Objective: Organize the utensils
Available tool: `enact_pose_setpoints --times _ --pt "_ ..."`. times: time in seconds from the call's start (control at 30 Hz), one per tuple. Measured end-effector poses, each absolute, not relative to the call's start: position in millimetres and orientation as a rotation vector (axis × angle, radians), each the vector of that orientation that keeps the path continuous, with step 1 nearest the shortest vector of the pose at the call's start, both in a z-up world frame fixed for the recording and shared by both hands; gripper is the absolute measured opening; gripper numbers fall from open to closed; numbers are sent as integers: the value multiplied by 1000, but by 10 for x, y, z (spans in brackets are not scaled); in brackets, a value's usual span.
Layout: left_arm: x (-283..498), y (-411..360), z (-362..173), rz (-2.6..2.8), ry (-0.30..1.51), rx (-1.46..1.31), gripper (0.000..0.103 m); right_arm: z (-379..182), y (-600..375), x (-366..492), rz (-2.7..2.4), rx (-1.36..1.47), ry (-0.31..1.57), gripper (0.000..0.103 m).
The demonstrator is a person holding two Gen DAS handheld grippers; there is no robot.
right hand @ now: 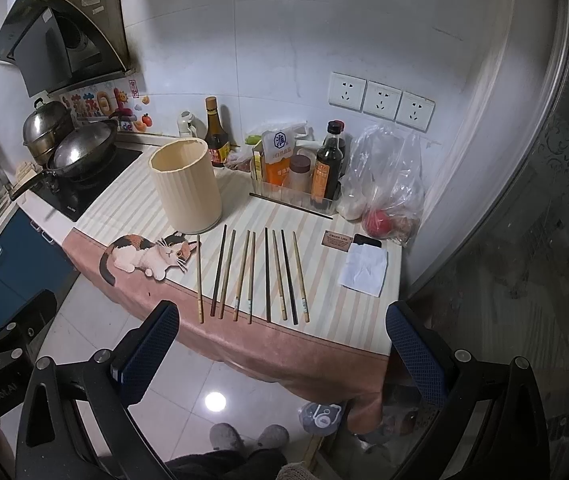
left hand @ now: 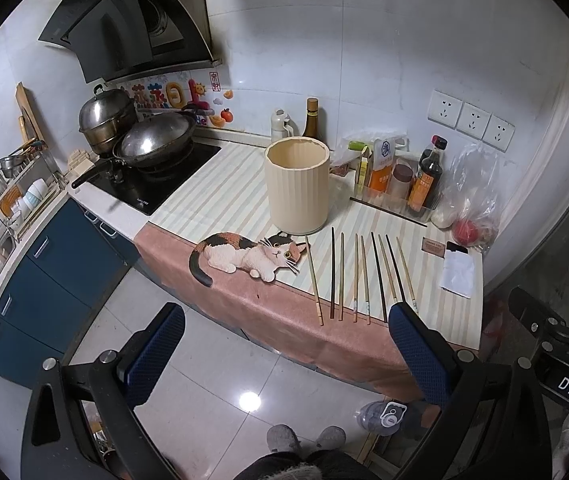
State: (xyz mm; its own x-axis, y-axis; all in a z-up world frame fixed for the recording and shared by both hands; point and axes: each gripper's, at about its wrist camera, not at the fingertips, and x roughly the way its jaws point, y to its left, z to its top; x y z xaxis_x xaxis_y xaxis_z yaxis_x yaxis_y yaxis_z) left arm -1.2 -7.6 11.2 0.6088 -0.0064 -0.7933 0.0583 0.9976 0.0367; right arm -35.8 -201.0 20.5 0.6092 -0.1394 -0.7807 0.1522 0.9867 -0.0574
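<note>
Both sets of tongs hang out over the floor, short of the bench edge: left tongs (left hand: 286, 354) spread wide and holding nothing, right tongs (right hand: 282, 354) just the same. Ahead of them, nine chopsticks (right hand: 250, 276) lie in a loose row on the striped bench (right hand: 348, 320), ends toward the near edge, and one dark chopstick (right hand: 290, 205) sits apart, crosswise by the condiment tray (right hand: 296, 196). Behind the row stands the cream holder (right hand: 186, 186), upright, mouth open. My read: nothing is started. The smart play looks like coming in low, closing across one stick near its thick end, lifting it clear of its neighbours, then tipping it upright over the holder. Watch the cat figure (right hand: 144, 256) lying just beside the leftmost stick.
</note>
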Motion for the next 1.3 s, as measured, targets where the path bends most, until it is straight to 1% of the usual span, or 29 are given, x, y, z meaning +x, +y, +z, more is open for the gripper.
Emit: enact_pose_setpoints --times 1.07,1.2,1.3 --pt "-52 -41 113 -54 914 56 103 223 -1960 -376 -165 16 902 103" --pt "16 -39 81 -52 895 68 103 147 -1957 -333 -194 54 899 103" --pt "184 -11 -7 -46 865 80 103 65 -2031 -271 -217 124 856 103"
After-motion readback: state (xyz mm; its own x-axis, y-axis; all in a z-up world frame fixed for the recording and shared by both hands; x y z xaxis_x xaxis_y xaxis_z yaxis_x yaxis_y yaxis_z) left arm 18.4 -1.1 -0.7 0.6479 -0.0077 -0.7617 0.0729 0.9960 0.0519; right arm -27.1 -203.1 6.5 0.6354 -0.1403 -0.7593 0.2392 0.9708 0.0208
